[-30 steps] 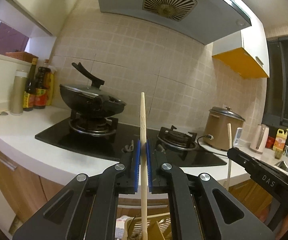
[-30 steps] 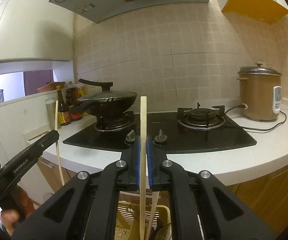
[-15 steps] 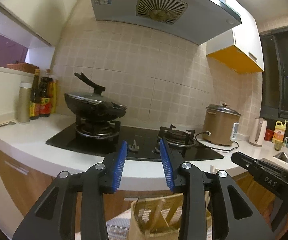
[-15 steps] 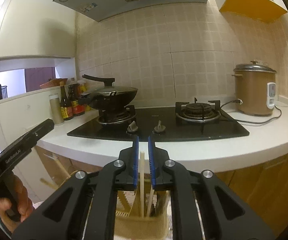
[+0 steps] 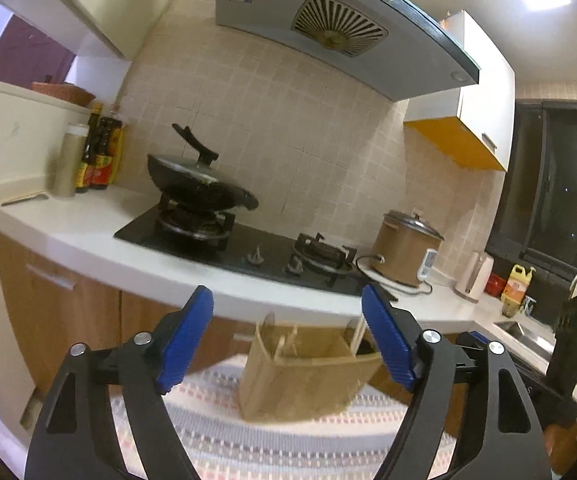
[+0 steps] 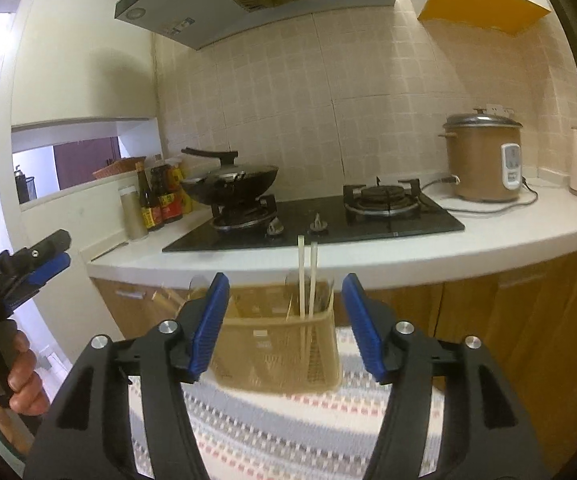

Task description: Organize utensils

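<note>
While both sets of jaws are opening with nothing between them, the left gripper (image 5: 286, 340) stands spread wide and empty; the right gripper (image 6: 284, 320) is likewise spread and empty; beyond each, a beige utensil basket (image 6: 276, 364) rests on a striped cloth (image 6: 288, 432), below the white counter (image 6: 368, 256); two pale chopsticks (image 6: 306, 280) stand upright in its right-hand compartment, touching neither gripper; further sticks lean at the basket's left end, blurred; a hand (image 6: 16, 376) at frame left holds the left gripper's handle.
</note>
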The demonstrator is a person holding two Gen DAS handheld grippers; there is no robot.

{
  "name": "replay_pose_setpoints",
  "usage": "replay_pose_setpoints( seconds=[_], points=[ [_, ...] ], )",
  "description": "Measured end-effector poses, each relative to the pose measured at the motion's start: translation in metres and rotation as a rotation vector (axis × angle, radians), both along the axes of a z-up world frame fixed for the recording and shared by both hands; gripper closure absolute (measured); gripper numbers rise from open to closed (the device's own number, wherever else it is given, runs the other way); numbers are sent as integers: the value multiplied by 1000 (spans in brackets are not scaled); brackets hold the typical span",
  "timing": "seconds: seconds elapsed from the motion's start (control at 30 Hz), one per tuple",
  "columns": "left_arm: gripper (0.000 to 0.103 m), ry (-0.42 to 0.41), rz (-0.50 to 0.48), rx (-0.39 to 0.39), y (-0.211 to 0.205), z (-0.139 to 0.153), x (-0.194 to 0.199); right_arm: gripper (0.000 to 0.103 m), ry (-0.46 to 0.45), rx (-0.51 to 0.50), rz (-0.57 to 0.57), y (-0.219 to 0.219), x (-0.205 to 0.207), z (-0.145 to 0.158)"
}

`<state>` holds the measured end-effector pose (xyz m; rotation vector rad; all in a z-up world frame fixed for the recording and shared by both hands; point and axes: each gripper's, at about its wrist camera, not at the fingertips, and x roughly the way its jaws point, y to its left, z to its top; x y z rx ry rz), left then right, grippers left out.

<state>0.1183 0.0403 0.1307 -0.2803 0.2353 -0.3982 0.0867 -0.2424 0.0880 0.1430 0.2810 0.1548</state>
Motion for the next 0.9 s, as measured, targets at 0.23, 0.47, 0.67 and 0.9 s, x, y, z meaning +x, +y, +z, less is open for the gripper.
replay_pose_setpoints(
  seconds=[0.23, 0.47, 0.67, 0.9],
  points=[
    [13, 14, 106, 51, -1, -42, -45, 31, 40, -19, -51, 14, -29, -43],
    [13, -22, 241, 221, -31, -86, -61, 30, -18, -120, -195, 31, -42, -76],
    [10, -51, 283, 306, -46, -105, -63, 20, -78, -157, -232, 33, -51, -82],
    [10, -23, 273, 341, -50, -115, -58, 20, -48, -181, -204, 35, -46, -90]
  ],
)
